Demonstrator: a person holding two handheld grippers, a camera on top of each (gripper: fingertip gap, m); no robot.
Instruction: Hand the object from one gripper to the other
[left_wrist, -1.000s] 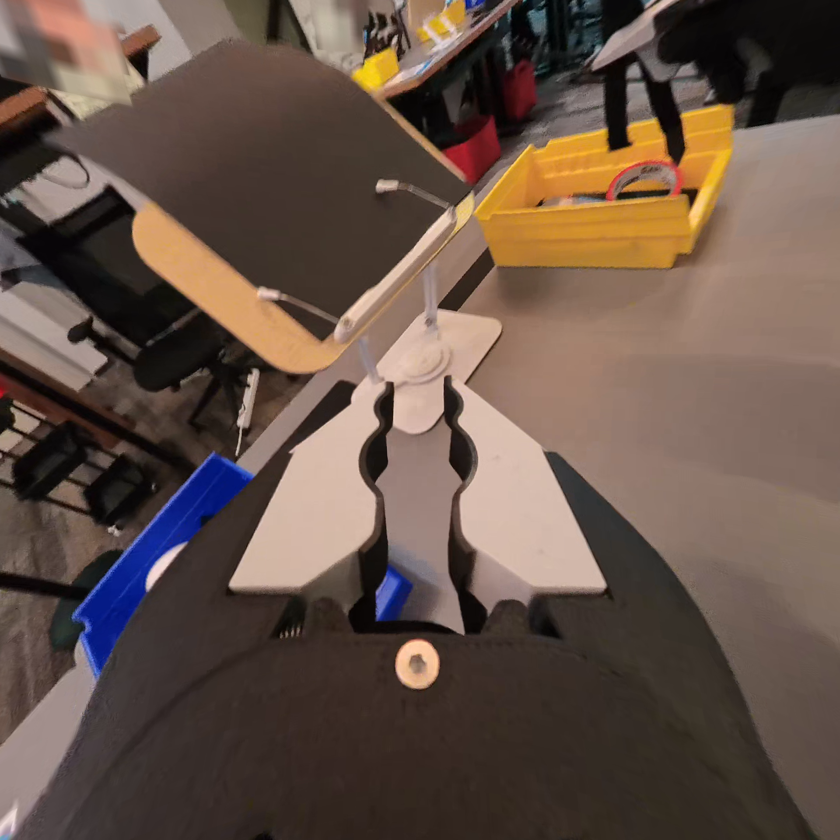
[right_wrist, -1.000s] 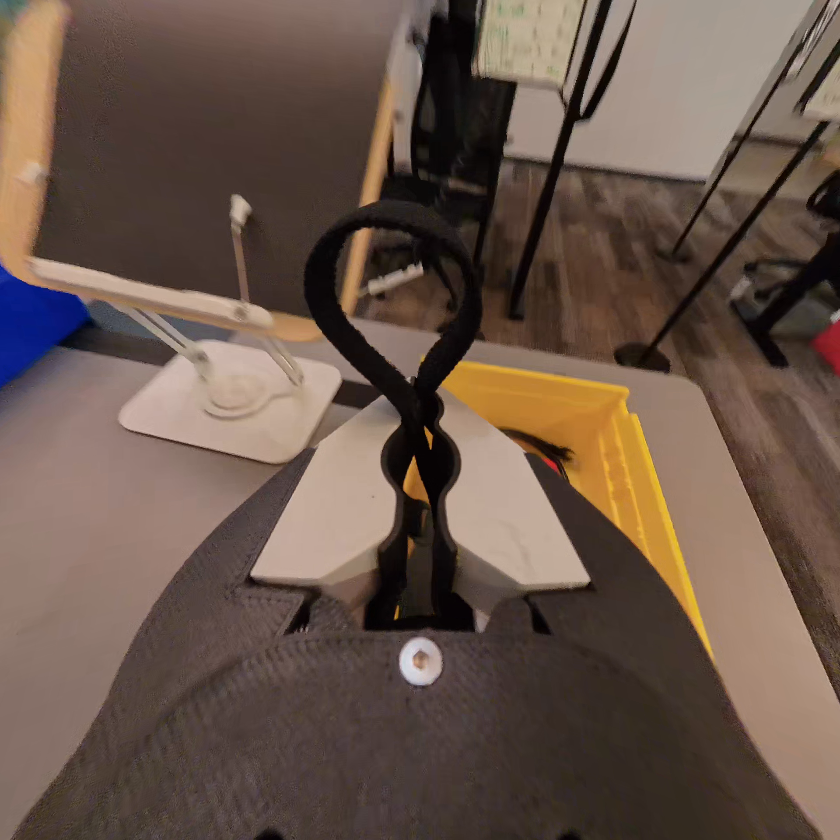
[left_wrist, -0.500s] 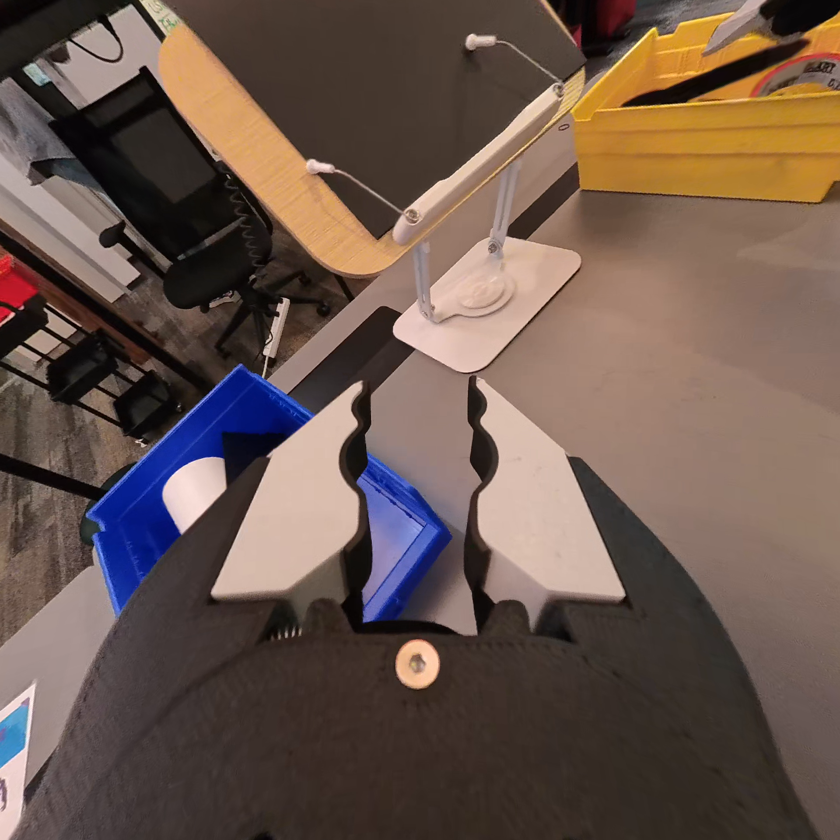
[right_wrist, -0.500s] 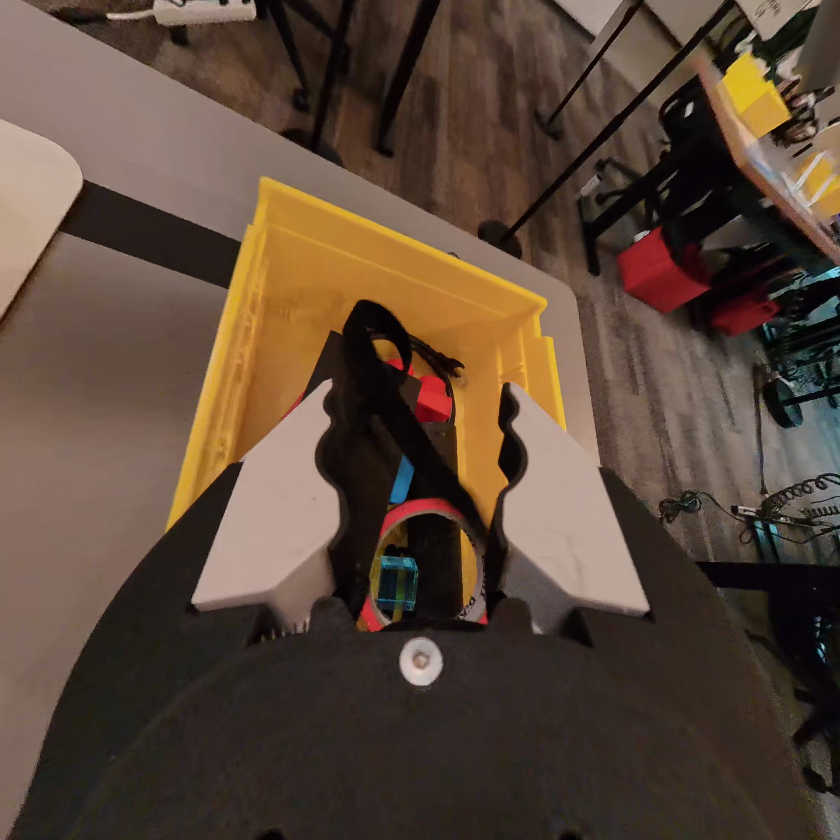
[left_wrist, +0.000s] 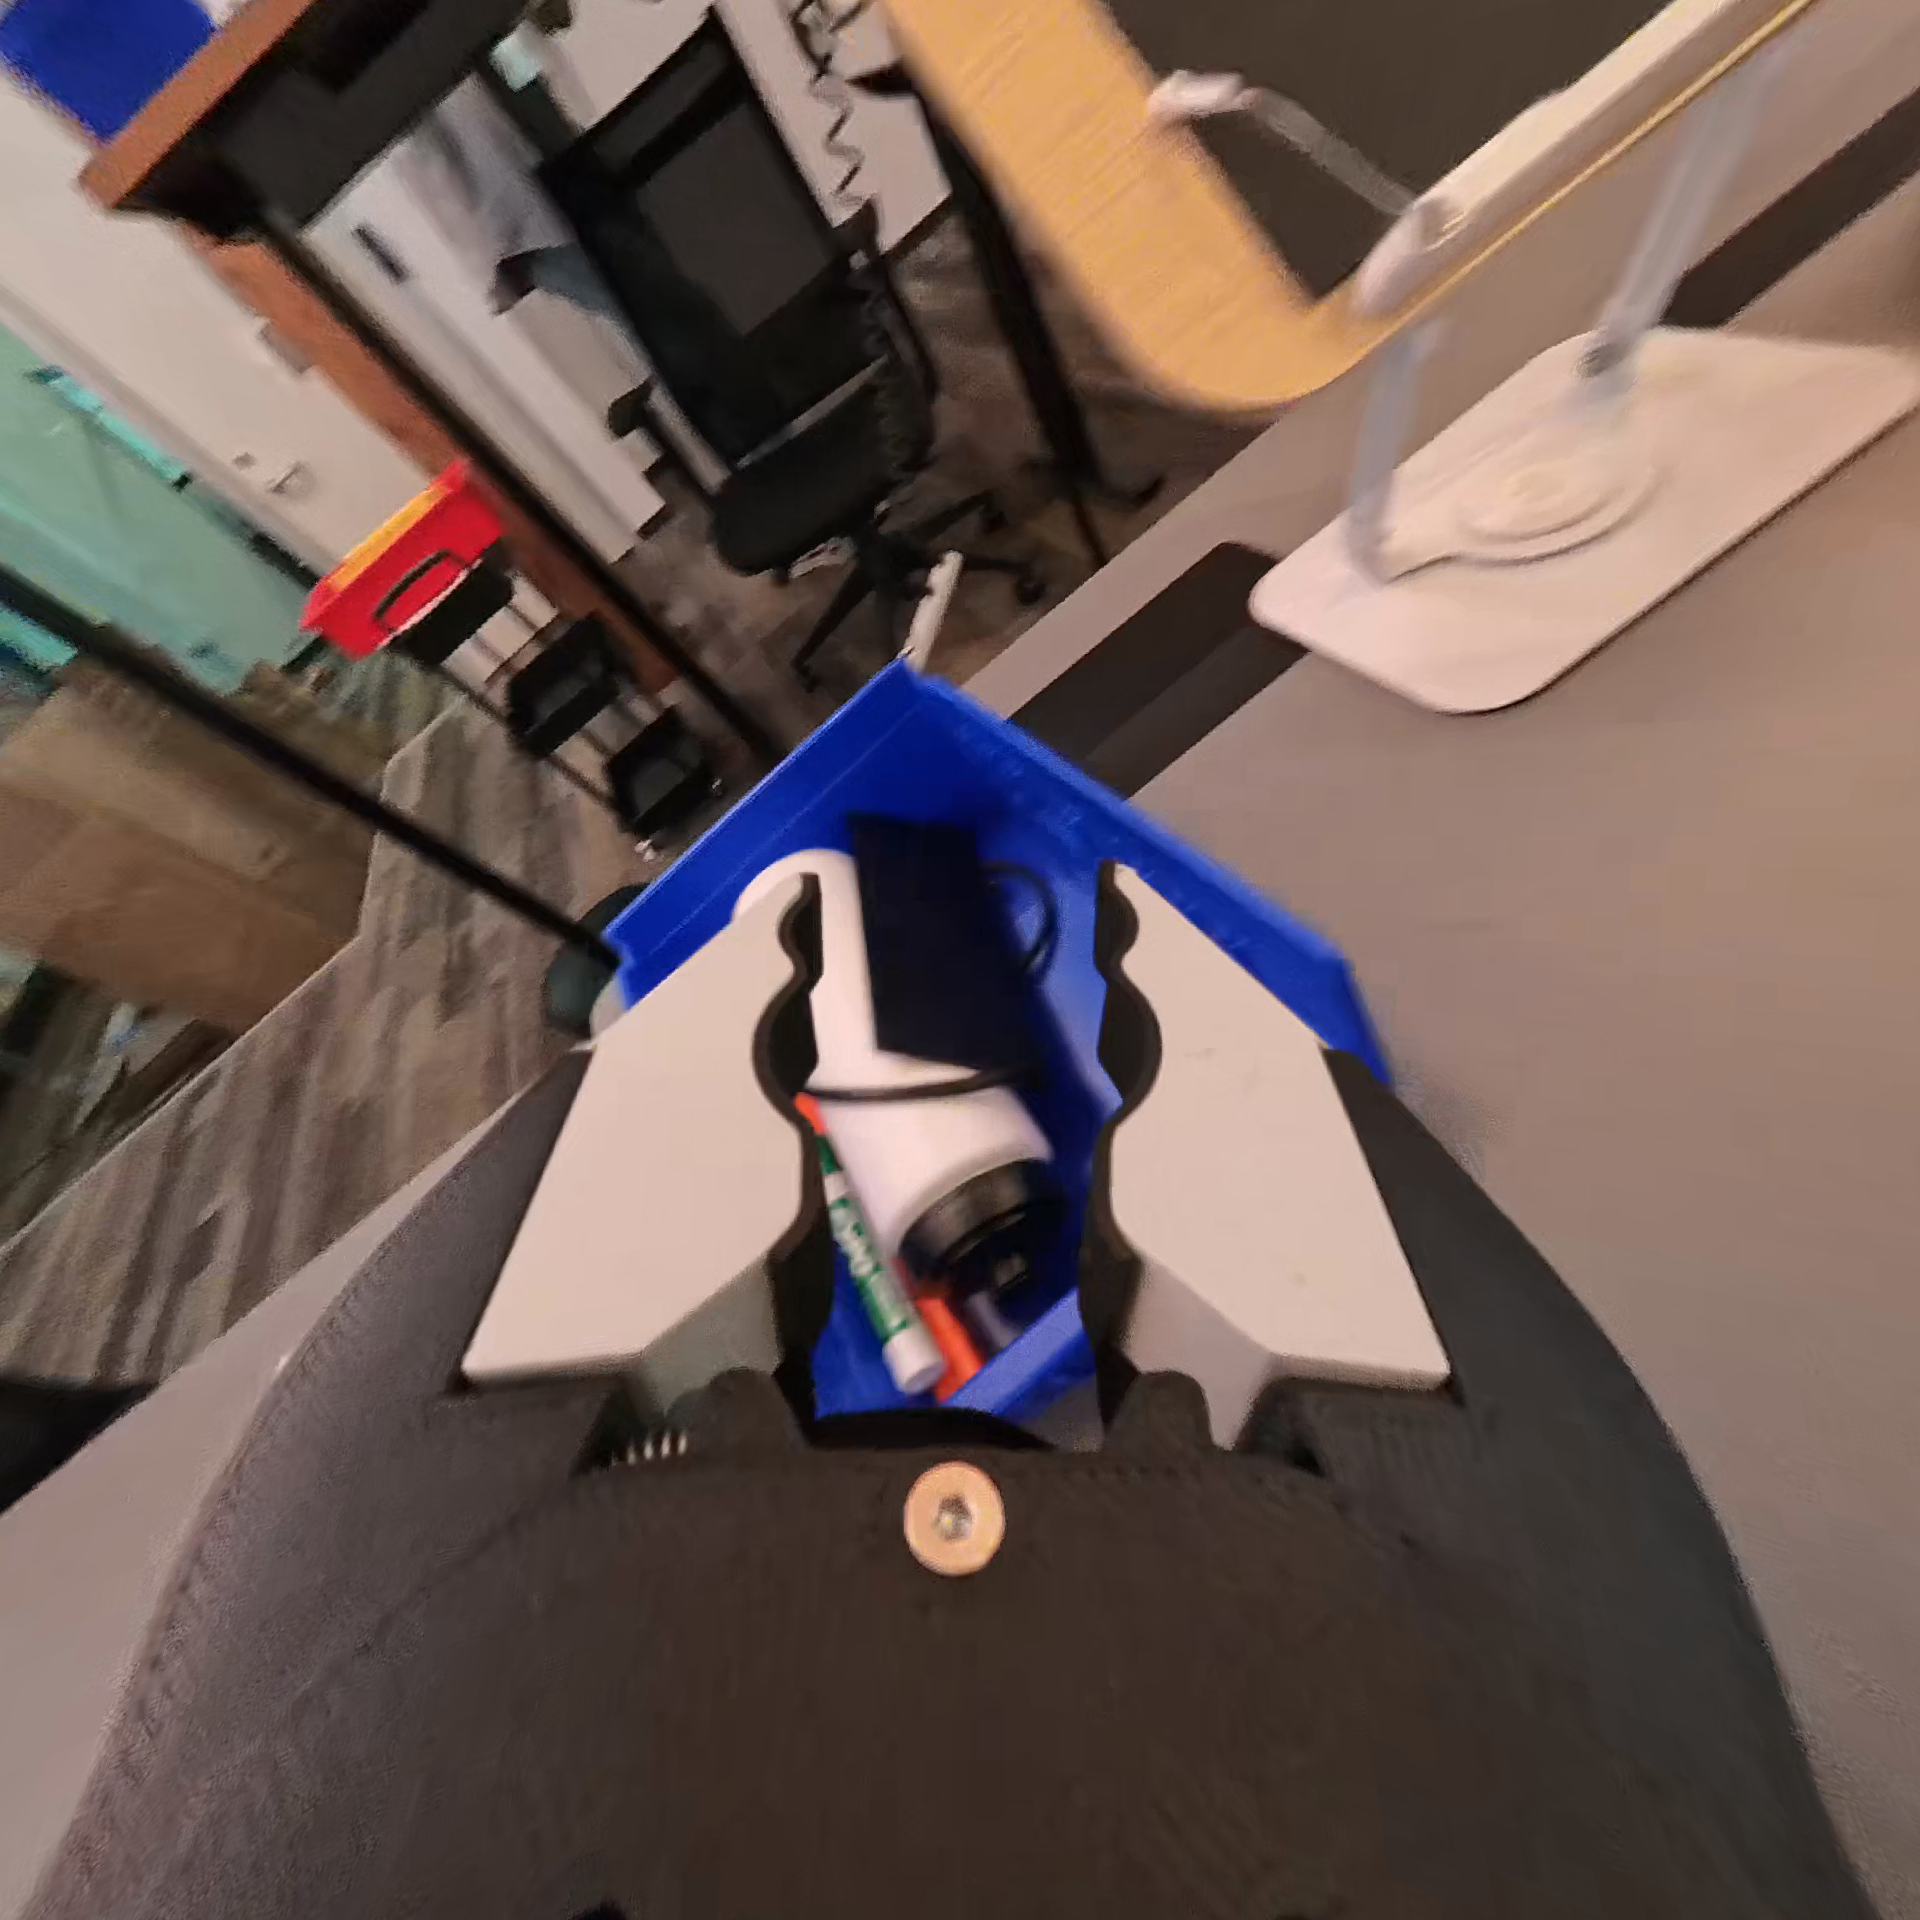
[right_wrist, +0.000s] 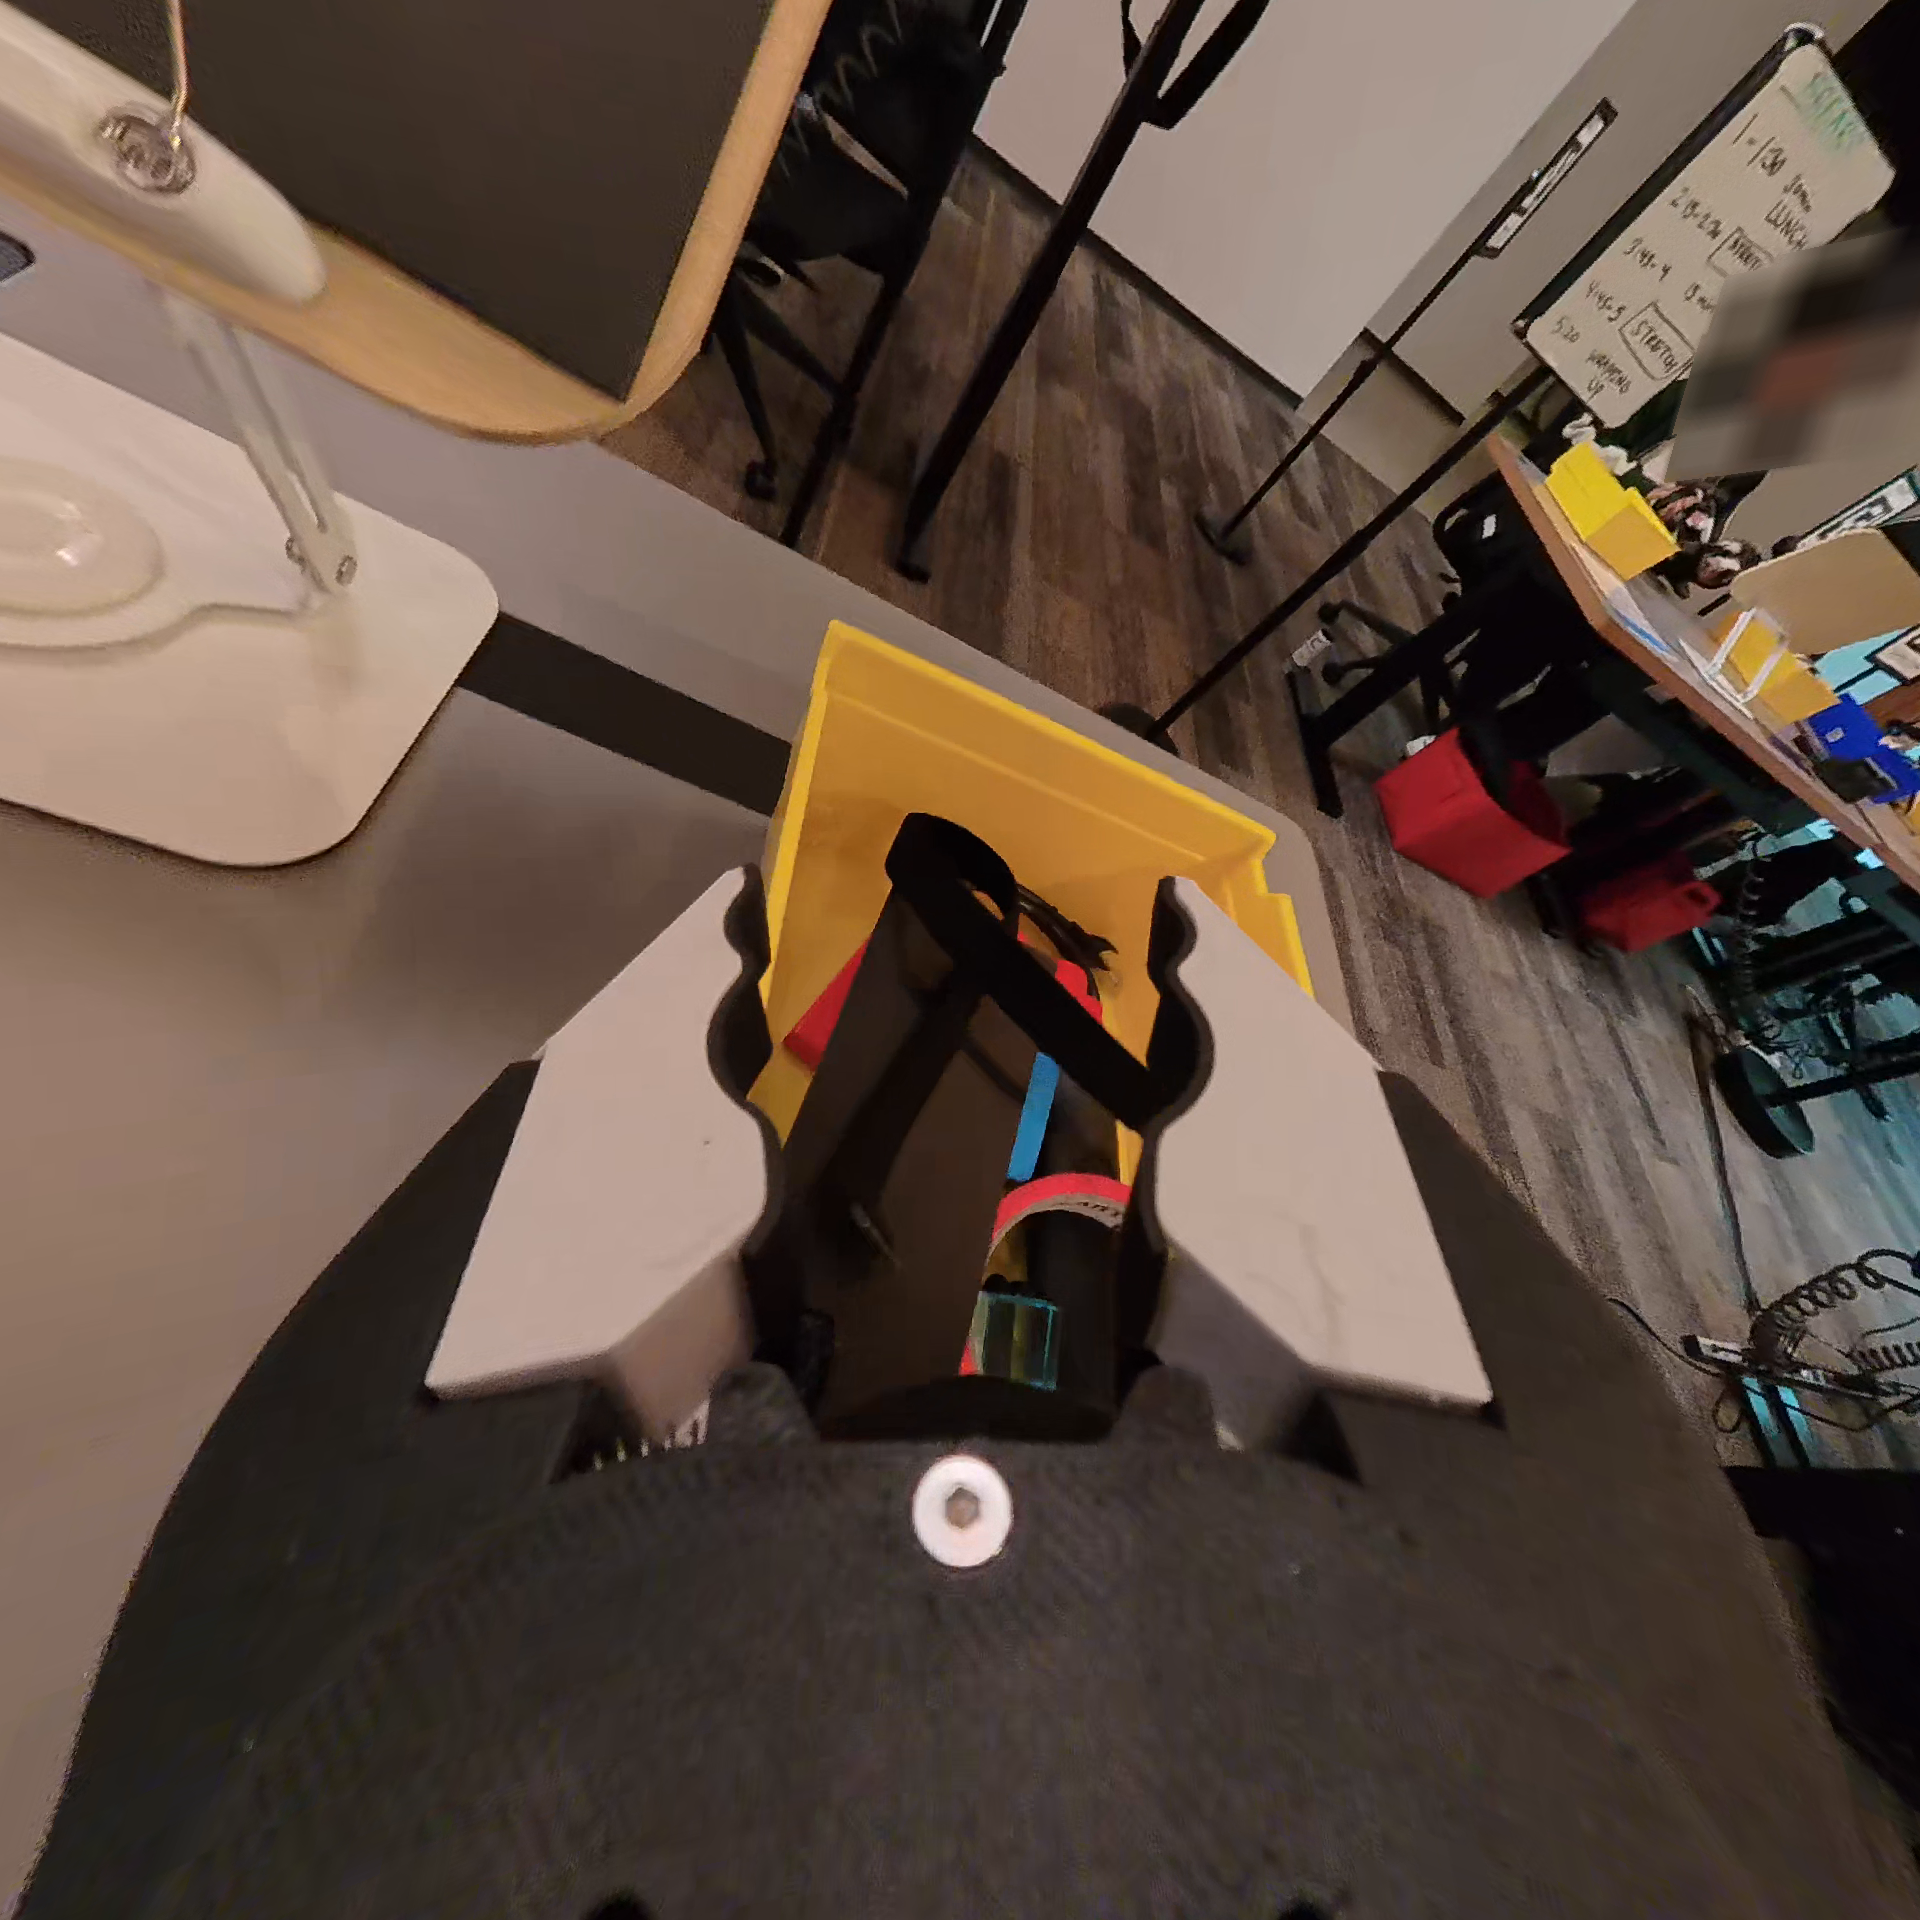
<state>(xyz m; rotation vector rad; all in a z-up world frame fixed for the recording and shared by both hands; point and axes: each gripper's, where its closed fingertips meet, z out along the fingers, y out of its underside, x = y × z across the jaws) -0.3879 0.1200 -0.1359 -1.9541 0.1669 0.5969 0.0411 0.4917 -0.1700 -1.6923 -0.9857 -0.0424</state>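
Note:
The black strap (right_wrist: 997, 956) lies loose in the yellow bin (right_wrist: 997, 738), draped over a black box and a red tape roll (right_wrist: 1060, 1195). My right gripper (right_wrist: 956, 894) hovers open just above that bin, with the strap between its fingers; the strap's lower end runs close by the right finger. My left gripper (left_wrist: 951, 894) is open and empty above the blue bin (left_wrist: 1226, 883). That bin holds a white cylinder (left_wrist: 925, 1132), a flat black item and a green-and-white marker (left_wrist: 868, 1262). Neither gripper shows in the other's view.
A white stand base (left_wrist: 1621, 499) sits on the grey table between the bins; it also shows in the right wrist view (right_wrist: 208, 665), holding a dark board. Both bins stand at the table's far edge. Chairs, stands and red bins are on the floor beyond.
My right gripper carried the strap over the yellow bin, opened, and the strap dropped into the bin. My left gripper swung left over the blue bin and opened wider.

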